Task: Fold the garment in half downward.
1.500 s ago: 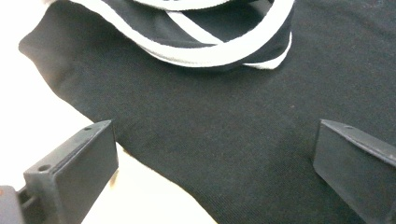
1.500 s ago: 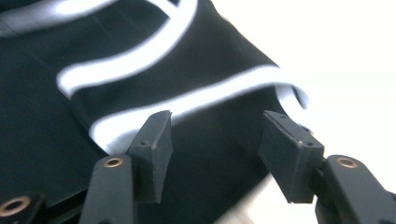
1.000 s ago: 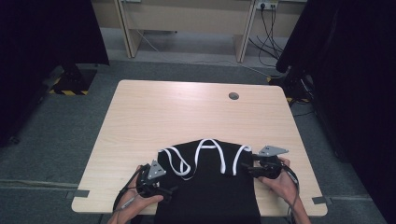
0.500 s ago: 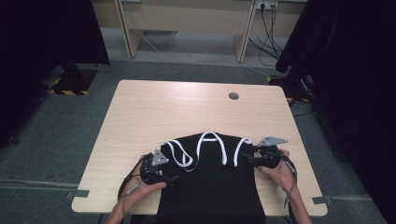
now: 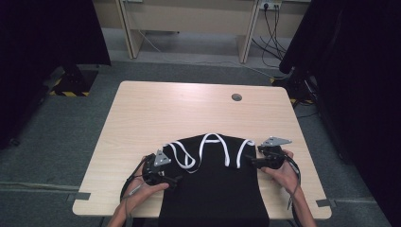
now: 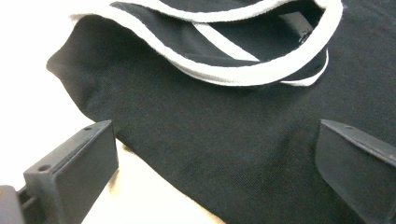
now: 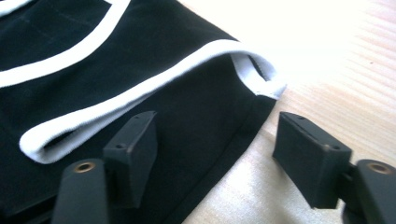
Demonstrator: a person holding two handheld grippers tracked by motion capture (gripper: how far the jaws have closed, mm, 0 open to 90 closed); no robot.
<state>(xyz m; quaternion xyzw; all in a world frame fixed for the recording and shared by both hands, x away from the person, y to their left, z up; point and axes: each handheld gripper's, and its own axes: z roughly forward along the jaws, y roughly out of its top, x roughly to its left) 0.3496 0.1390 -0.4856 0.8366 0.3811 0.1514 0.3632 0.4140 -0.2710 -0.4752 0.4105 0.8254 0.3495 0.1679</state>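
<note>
Black garment [image 5: 213,184] with white trim lies flat at the lower centre of the table [image 5: 189,113], hanging over the near edge. Left gripper [image 5: 177,178] at its left side: jaws wide apart over the cloth, gripping nothing. Right gripper [image 5: 249,162] at the garment's right edge: jaws have just been opening, spread across the edge, cloth between them but not pinched.

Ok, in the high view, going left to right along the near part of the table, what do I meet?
Left gripper, jaws open at the garment's side → black garment with white trim, spread flat and hanging over the near edge of the wooden table → right gripper, jaws just opened, at the garment's other side.
</note>
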